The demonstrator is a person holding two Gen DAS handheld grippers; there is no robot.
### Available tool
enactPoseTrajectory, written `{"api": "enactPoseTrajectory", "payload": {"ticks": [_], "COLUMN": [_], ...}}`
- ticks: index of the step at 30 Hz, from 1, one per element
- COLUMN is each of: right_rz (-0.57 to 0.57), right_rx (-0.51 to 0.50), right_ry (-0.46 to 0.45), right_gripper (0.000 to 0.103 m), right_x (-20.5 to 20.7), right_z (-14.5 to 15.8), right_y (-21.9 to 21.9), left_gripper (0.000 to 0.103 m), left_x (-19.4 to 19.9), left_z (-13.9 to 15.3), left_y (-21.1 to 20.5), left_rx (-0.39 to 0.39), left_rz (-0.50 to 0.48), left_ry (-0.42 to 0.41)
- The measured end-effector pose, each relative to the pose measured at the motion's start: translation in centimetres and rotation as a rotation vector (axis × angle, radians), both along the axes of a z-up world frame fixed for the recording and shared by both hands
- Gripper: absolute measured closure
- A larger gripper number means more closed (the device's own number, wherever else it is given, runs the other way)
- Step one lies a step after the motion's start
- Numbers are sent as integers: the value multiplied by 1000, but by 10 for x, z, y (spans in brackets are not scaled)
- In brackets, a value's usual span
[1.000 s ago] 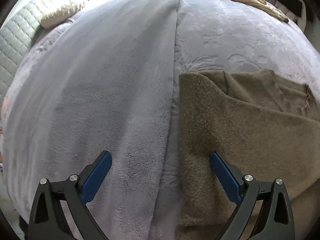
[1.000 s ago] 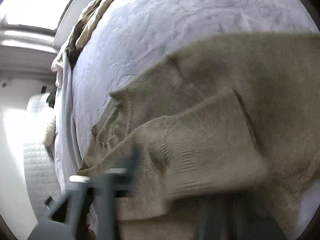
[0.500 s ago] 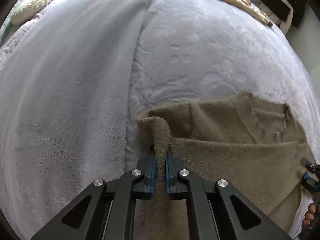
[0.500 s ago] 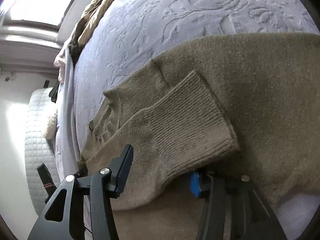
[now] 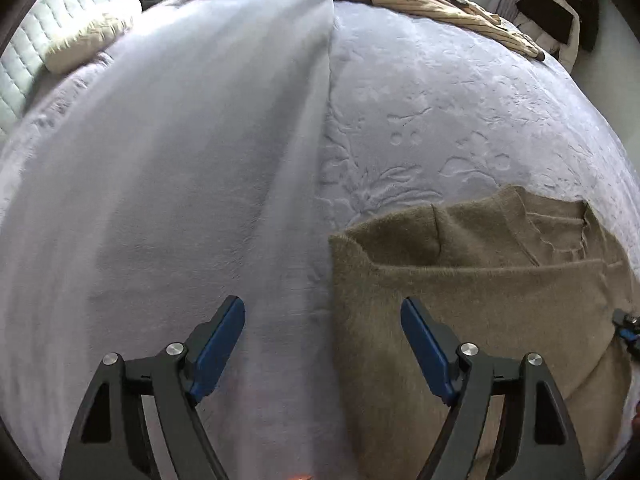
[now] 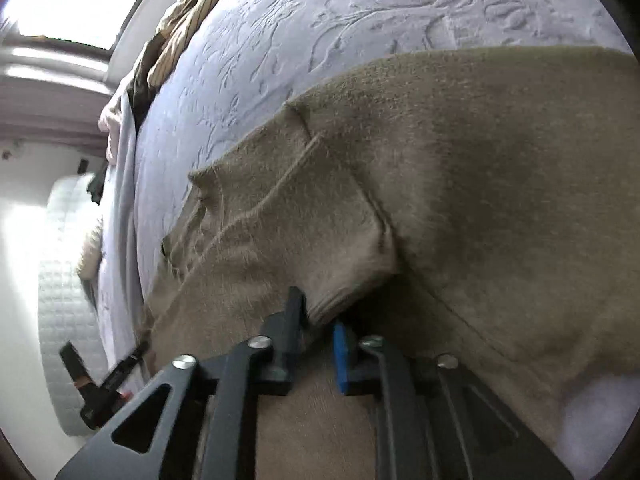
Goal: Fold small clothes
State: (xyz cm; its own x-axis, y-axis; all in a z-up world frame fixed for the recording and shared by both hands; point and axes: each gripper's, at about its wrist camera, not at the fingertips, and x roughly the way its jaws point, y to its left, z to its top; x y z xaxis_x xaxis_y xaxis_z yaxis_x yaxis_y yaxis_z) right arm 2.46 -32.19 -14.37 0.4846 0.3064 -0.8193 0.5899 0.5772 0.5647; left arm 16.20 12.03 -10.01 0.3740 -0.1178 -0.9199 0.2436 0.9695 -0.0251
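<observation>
2 grippers on 1 olive sweater (image 5: 480, 300): right gripper (image 6: 320, 320) jaws closing on the folded sleeve cuff (image 6: 352, 280) just ahead; left gripper (image 5: 322, 320) jaws opening, nothing between them, sweater edge beside its right finger.

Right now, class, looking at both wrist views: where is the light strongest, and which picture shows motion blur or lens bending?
Right wrist view: the window is blown out white at upper left, and the tongs look slightly smeared. Left wrist view: even, soft light, sharp blue pads; the fisheye bulges the lilac bedspread into a dome.
</observation>
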Motion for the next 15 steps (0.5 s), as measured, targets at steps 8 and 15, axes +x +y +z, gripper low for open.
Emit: {"api": "enactPoseTrajectory", "payload": {"ticks": [8, 15], "right_rz": [-6, -88], "right_rx": [24, 79], "right_ry": [-8, -3], "right_gripper": [92, 96], "right_x": [1, -23], "right_z": [5, -7], "right_y": [7, 8], "left_gripper": [22, 22], "left_x": [-47, -68], "left_z": [-18, -25], "left_y": [7, 20], "left_rx": [141, 113], "left_rz": [-7, 4], "left_ry": [69, 114]}}
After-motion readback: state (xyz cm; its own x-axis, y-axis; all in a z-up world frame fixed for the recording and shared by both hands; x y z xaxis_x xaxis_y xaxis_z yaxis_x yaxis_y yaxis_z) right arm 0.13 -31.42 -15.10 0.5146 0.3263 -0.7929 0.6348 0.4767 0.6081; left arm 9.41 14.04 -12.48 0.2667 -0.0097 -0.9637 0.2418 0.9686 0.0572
